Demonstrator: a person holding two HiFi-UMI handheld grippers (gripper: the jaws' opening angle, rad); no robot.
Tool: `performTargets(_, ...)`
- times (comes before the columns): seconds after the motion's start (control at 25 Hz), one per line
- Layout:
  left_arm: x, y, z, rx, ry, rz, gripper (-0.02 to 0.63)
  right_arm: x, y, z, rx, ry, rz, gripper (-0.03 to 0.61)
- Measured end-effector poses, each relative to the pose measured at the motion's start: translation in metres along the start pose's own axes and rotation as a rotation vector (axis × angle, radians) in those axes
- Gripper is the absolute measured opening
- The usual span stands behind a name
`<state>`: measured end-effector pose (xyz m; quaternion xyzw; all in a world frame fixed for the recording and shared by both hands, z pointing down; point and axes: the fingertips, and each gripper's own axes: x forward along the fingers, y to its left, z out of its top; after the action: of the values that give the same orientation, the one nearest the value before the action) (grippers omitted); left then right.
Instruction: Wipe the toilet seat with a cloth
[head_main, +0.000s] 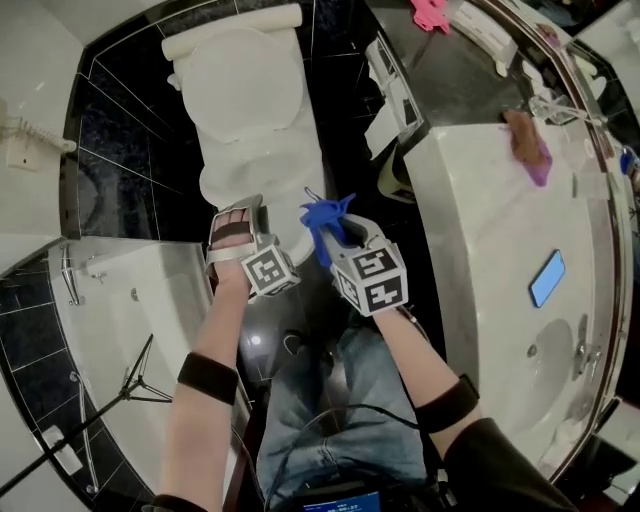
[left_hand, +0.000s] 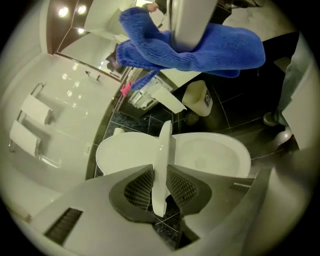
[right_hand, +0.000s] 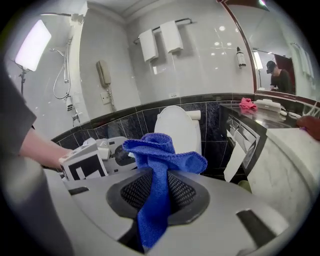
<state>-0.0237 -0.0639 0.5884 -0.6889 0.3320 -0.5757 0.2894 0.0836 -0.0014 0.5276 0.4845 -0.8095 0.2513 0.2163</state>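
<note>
Marble vanity counter (head_main: 470, 210), with a blue phone (head_main: 547, 278) lying beside its basin (head_main: 552, 380). Wall telephone (right_hand: 103, 74); two white towels (right_hand: 160, 42) on a rail.

Dark tiled floor (head_main: 345, 175) with toilet (head_main: 250, 110)

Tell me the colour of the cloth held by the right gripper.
Blue. The cloth shows best in the right gripper view.

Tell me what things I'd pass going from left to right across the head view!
wall telephone → toilet → blue cloth → pink cloth → phone with a blue screen
</note>
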Motion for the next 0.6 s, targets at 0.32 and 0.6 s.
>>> performTargets(0.32,-0.007,-0.112,-0.011,-0.01,0.047,-0.017,0.091,-0.007,-0.013,-0.072,0.027,-0.03,0.004,0.112)
performTargets(0.6,0.004,-0.203,-0.019,-0.04,0.081,-0.056,0.098,-0.004,-0.028,-0.156,0.021,-0.008,0.001,0.112)
